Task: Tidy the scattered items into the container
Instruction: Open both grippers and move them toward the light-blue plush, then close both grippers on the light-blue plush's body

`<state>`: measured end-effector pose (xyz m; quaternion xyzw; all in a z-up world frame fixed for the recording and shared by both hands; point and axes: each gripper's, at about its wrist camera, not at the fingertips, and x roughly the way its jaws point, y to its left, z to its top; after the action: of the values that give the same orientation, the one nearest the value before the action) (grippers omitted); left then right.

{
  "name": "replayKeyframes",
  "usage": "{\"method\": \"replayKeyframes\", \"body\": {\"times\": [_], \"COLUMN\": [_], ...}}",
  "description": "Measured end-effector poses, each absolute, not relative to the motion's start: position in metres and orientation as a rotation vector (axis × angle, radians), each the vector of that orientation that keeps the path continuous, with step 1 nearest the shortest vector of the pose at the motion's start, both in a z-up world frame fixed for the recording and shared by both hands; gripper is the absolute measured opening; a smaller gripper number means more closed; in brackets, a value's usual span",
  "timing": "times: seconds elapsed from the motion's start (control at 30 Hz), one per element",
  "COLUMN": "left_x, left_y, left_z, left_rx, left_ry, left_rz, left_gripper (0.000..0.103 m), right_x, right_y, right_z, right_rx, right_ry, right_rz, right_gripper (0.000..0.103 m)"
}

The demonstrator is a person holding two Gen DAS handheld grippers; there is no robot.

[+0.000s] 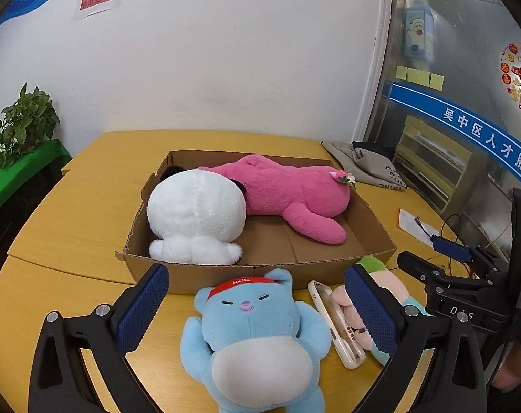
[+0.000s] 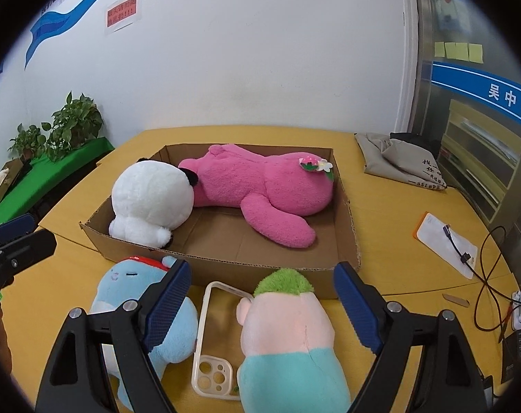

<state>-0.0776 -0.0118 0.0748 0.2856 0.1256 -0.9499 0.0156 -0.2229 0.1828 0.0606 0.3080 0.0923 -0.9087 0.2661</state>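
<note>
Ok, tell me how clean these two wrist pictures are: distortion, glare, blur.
Left wrist view: strong fisheye bend, the table edge curves, corners go black; the glass door on the right is streaked with reflections; the cardboard box and blue plush are sharp. Right wrist view: same bend and dark corners; even light, soft shadows; the phone case reads clearly.
</note>
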Motion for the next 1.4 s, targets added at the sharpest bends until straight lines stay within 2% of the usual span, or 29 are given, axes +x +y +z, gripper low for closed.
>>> {"method": "replayKeyframes", "body": {"times": [1.1,1.4], "left_x": [-0.072,-0.080], "left_y": [-0.024,-0.050], "left_z": [0.053,0.016], "left_rx": [0.963,1.119], "left_ry": [0.495,0.587], "left_rz": [-2.948,-2.889], "left_gripper": [0.103,0.103], "right_x": [-0.222,-0.191], "right_y": [0.184,0.149], "right_z": [0.055,0.020], "right_rx": [0.848,0.886], "right_ry": [0.256,0.375], "right_rz": [-2.461,-2.102], "right_gripper": [0.085,0.085]}}
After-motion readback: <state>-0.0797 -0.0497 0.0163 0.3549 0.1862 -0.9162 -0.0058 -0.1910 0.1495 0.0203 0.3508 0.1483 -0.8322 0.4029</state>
